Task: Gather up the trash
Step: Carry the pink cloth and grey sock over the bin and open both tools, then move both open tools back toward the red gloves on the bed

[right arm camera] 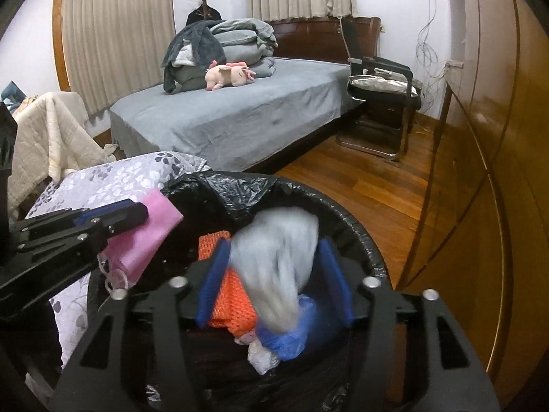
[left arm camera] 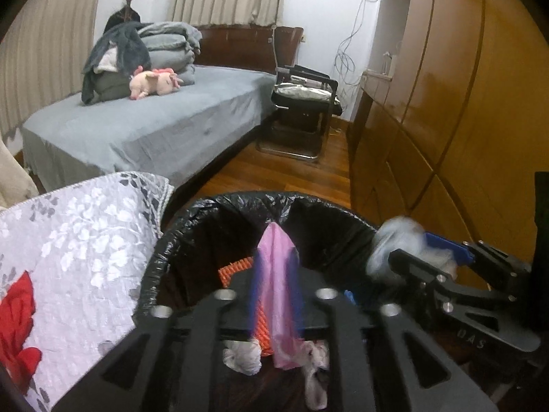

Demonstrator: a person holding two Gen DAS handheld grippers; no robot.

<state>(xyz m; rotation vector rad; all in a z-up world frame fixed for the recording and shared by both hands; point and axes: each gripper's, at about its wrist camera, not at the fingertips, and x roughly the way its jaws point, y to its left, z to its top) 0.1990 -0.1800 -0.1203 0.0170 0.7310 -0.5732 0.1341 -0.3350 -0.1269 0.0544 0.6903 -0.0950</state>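
1. Bedroom surroundings: a grey-sheeted bed stands at the far side with folded bedding and a pink plush toy on it, a black chair to its right, a wooden wardrobe along the right wall and wood flooring between.
2. Near the cameras stands a bin lined with a black bag, just beside a floral quilt on its left.
3. The left tongs hang over the bin's mouth with a pink sheet between the blue pads. The pads stand slightly apart, and the sheet looks to be slipping free rather than pinched.
4. The right tongs hover over the same opening. A pale grey crumpled wad, blurred, sits between pads that stand clearly wider than it, so it appears released.
5. Both pieces are held above the opening, I judge, so they drop straight inside instead of onto the floor.
6. Already inside: an orange mesh piece, a blue plastic bag and white crumpled tissue. The bin's depth below them is too dark to read.
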